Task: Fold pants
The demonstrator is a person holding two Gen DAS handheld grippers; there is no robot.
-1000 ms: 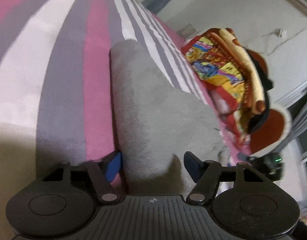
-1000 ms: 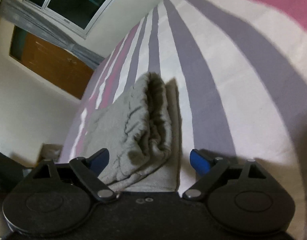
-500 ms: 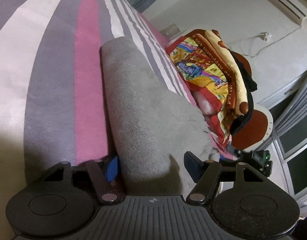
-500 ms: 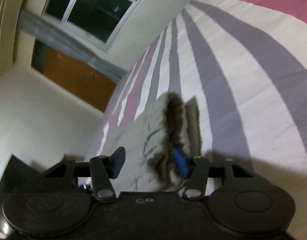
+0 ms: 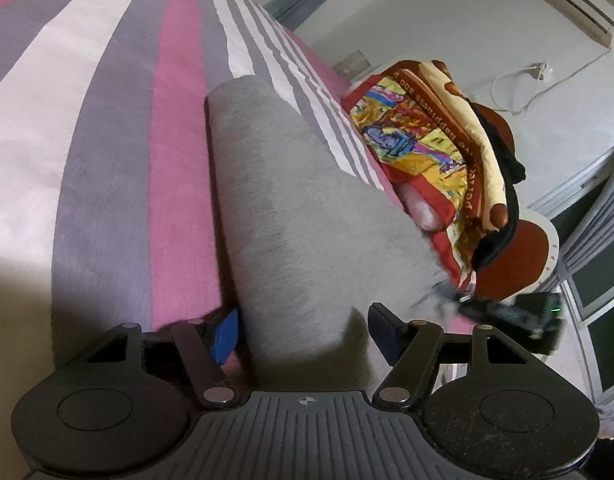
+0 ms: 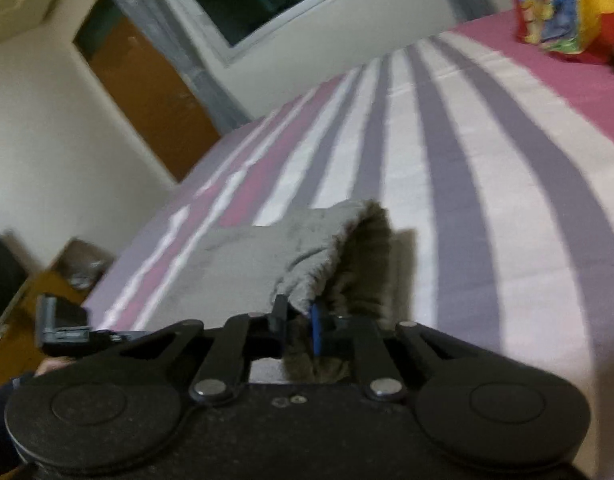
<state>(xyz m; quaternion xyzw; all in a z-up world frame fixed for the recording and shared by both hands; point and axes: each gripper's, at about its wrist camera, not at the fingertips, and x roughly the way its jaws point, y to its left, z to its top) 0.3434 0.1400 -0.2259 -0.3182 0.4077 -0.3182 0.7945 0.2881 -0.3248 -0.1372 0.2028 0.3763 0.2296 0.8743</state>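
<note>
Striped bed point(image 5: 107, 128) carries grey pants point(image 5: 291, 216). Left gripper point(image 5: 303, 330) straddles the fold, pads apart. Right gripper point(image 6: 297, 322) has just closed, clamped on the pants' bunched edge.

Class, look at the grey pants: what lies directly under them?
The grey pants lie on the striped bedsheet, whose pink, grey and white bands show around them. Whatever is beneath the fabric itself is covered. The right gripper pinches one end.
</note>
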